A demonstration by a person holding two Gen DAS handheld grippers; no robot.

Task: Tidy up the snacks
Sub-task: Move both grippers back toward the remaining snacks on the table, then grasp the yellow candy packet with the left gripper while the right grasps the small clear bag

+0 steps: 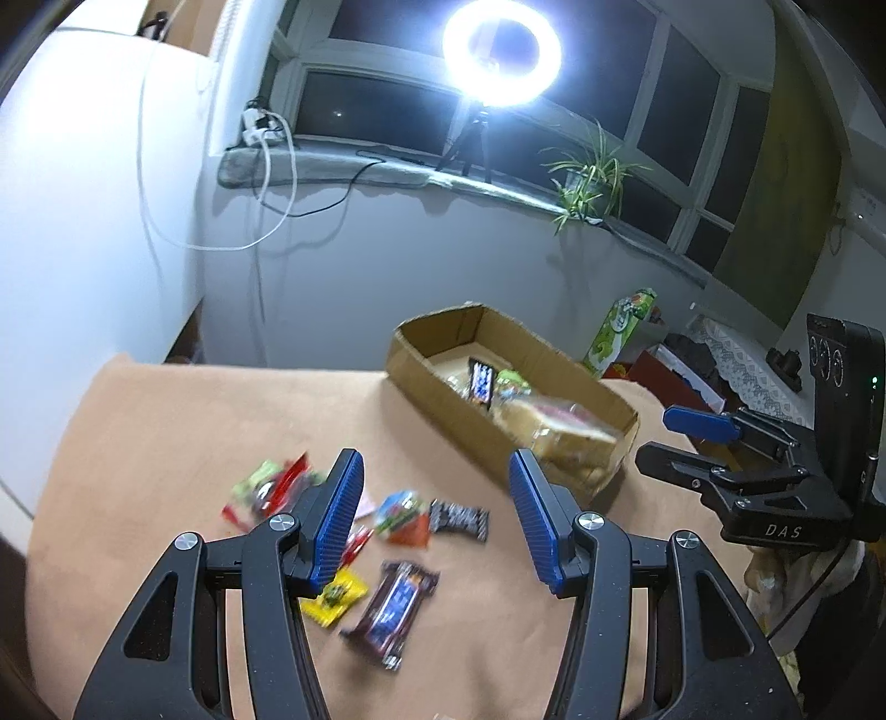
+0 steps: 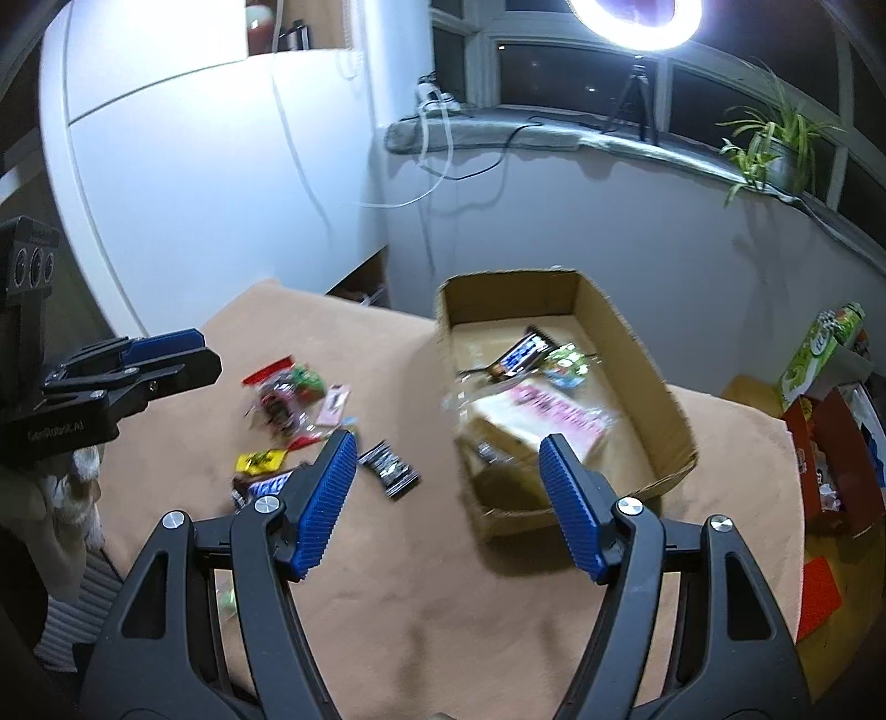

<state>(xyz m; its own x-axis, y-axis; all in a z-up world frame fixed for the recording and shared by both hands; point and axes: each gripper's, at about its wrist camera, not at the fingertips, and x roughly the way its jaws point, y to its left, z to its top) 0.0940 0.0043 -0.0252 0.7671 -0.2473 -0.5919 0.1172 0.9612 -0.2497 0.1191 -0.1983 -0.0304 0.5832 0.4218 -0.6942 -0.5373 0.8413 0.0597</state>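
An open cardboard box [image 1: 437, 401] [image 2: 637, 354] stands at the far right of the tan table. Inside lie a Snickers bar [image 2: 523, 351], a green packet [image 2: 567, 363] and a bagged loaf with a pink label [image 2: 542, 412]. Loose on the cloth to its left are another Snickers bar [image 1: 396, 609], a yellow packet [image 1: 335, 595], a black-and-white packet [image 1: 459, 518], a green-orange packet [image 1: 404, 515] and a red-green bag [image 1: 266, 490]. My left gripper [image 1: 433, 462] hovers open over the loose snacks, holding nothing. My right gripper [image 2: 448, 443] is open and empty near the box's front corner.
A ring light on a tripod [image 1: 501, 52] and a potted plant [image 1: 592, 177] stand on the windowsill behind. A green carton [image 1: 620, 329] and red boxes [image 2: 830, 443] sit off the table's right side. A white cupboard [image 1: 83, 221] stands to the left.
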